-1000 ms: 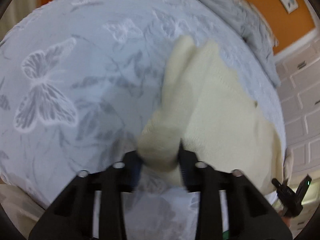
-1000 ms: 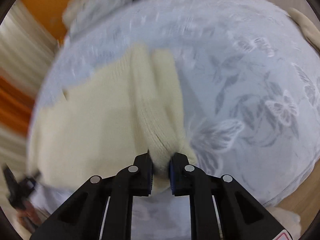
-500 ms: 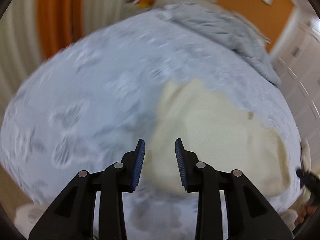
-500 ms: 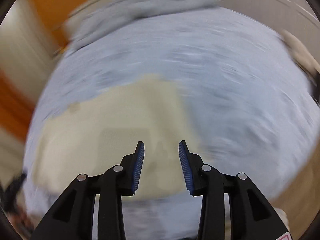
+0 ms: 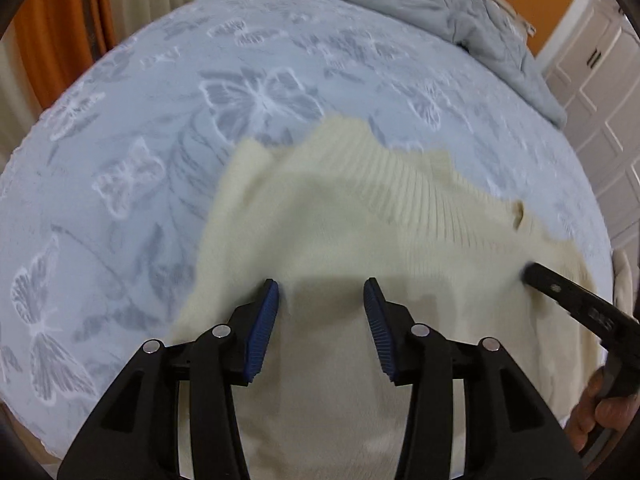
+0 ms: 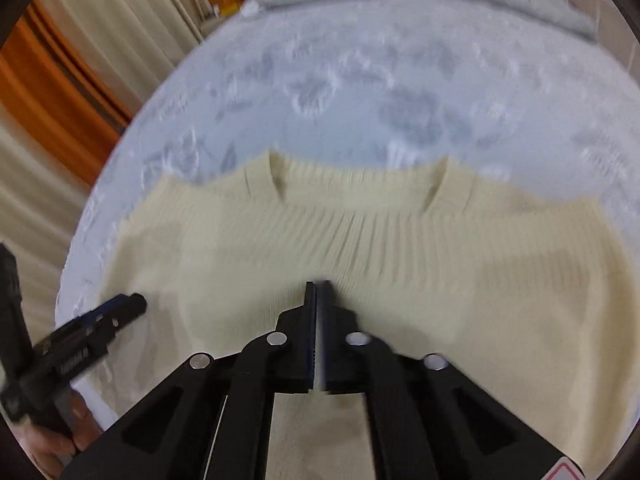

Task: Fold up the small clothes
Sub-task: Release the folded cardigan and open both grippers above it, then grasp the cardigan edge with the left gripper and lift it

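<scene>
In the left wrist view, a cream knitted sweater [image 5: 360, 240] lies spread on a bed [image 5: 160, 140] covered with a pale blue butterfly-print bedspread. The left gripper [image 5: 320, 304] hovers over the sweater's near part, its jaws apart and just now opening wider, with nothing pinched between the blue pads [image 5: 264, 320]. A crumpled grey blanket [image 5: 440, 8] lies at the bed's far end, and the right gripper [image 5: 568, 300] reaches in from the right edge over the sweater, a hand [image 5: 600, 412] below it. In the right wrist view, the sweater [image 6: 400, 248] fills the lower half, its ribbed band running across. The right gripper [image 6: 318, 292] sits just above the knit with its jaws having just closed together; only a thin slit shows between them, and no fabric is visibly caught. The left gripper [image 6: 116, 308] shows at the lower left, over the sweater's edge.
</scene>
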`<state>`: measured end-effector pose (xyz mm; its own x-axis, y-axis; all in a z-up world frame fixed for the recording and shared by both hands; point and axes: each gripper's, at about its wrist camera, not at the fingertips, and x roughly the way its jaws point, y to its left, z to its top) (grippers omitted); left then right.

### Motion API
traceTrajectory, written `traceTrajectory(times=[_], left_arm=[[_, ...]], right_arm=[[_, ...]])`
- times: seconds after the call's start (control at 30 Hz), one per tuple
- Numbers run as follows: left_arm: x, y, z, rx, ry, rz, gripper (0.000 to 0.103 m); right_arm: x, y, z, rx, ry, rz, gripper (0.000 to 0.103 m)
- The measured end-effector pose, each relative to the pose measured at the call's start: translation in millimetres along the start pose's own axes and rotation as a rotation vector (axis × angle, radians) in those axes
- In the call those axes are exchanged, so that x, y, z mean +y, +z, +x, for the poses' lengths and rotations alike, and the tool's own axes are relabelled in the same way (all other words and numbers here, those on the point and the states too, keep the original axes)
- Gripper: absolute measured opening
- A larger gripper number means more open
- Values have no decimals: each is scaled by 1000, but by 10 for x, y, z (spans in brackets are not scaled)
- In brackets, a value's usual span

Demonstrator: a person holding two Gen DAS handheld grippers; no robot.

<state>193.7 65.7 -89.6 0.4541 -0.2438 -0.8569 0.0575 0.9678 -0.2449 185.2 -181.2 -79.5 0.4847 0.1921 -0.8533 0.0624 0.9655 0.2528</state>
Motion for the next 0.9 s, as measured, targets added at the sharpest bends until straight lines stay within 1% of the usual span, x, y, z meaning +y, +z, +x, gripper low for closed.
traceTrajectory(times=[0.07,0.1,0.13,0.17,0.2,0.23,0.27,0.3,0.33,0.37,0.4,0.43,0.47,0.5,0.53,0.6,0.63,0.67,0.7,0.73,0.77,0.8,0.83,0.87,0.9], left_arm=[[90,87,-26,-4,-34,-24,43],[101,152,-8,4,-49,-30,45],[121,212,20,12,-64,-30,50],[118,251,33,8,-70,-33,52],[110,312,55,-9,-75,-31,54],[79,361,74,-23,-70,-19,60],[39,402,80,-44,-58,2,63],[-13,461,119,-70,-36,37,71],[-43,508,180,-70,-10,54,70],[-63,563,280,-46,19,61,64],[-64,608,401,-6,12,48,38],[-54,637,486,28,-9,32,19],[-46,666,523,41,-24,11,18],[-54,706,499,24,-17,-1,13],[-77,736,464,7,-11,6,12],[-92,801,421,-23,3,15,12],[-89,810,468,-11,12,14,13],[-79,811,540,8,29,12,13],[-61,805,655,34,49,10,14],[-45,802,702,36,57,7,17],[-36,796,698,21,57,1,18],[-24,799,647,17,44,-20,21],[-5,798,586,16,30,-40,30],[22,785,496,12,17,-56,32],[51,742,335,-15,-9,-62,31]], right_arm=[[-172,-62,-201,-47,-23,21,11],[-288,-94,-285,-66,-36,46,24],[-432,-121,-363,-93,-71,76,51],[-622,-140,-460,-131,-141,103,63],[-772,-137,-530,-168,-214,115,73],[-915,-119,-586,-199,-282,122,73],[-1115,-59,-608,-205,-336,134,73],[-1246,-7,-581,-195,-359,151,75],[-1360,48,-520,-181,-370,167,78],[-1548,117,-382,-127,-372,194,77],[-1659,147,-245,-66,-361,211,69],[-1724,165,-158,-26,-334,215,23],[-1766,165,-70,12,-247,215,12],[-1745,179,-122,-10,-225,216,11],[-1718,222,-277,-79,-207,209,10],[-1796,260,-459,-174,-177,245,10],[-1865,268,-472,-197,-179,268,10],[-1995,269,-323,-153,-195,290,11],[-2056,273,-124,-86,-203,292,12],[-2111,224,83,-4,-214,283,13],[-2099,185,99,-27,-233,259,16],[-2079,204,35,-44,-244,258,30],[-2032,212,-66,-58,-260,267,35],[-1937,215,-221,-93,-278,257,35],[-1802,191,-377,-133,-282,220,35]])
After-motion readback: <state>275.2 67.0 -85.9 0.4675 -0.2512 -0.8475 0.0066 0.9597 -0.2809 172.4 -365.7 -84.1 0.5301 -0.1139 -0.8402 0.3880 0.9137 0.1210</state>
